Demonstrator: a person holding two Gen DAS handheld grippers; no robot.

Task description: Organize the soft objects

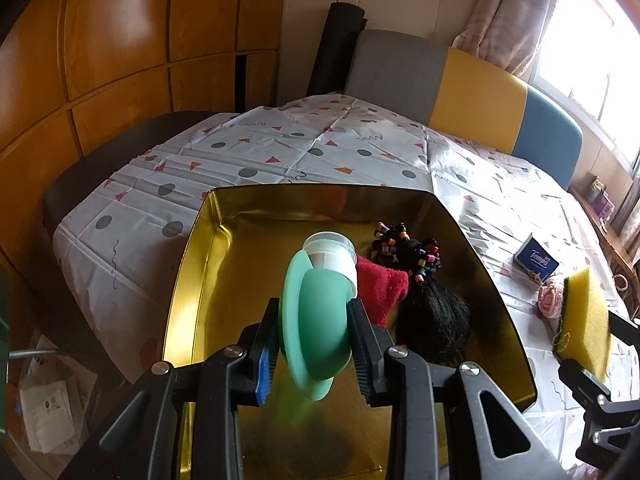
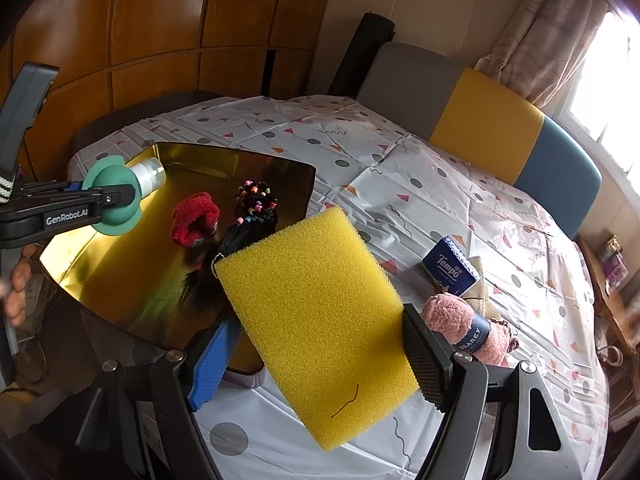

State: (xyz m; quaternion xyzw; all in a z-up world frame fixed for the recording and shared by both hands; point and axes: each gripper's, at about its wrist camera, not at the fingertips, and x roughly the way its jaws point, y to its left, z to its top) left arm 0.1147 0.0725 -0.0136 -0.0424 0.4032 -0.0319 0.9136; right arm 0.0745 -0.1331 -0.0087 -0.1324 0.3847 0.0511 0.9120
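The left claw (image 1: 314, 344) grips a soft mint-green silicone bottle with a white cap (image 1: 320, 304), held above the shiny gold metal tray (image 1: 200, 280). The right claw (image 2: 320, 344) clamps a flat yellow foam sponge (image 2: 316, 320) over the tabletop (image 2: 440, 184), the tray to its left.

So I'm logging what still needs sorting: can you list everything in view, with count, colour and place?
tin tray: one, gold, on the table
red scrunchie: one, red, in the tray
beaded hair ties: a cluster, black with coloured beads, in the tray
hairpiece: one, black, in the tray
tissue pack: one, blue, on the tablecloth
yarn ball: one, pink, beside the tissue pack
tablecloth: one, white, patterned
chairs: grey, yellow, blue backs, far side
green silicone item: one, white cap, in the left gripper, above the tray
sponge: one, yellow, in the right gripper
hand: one, left edge
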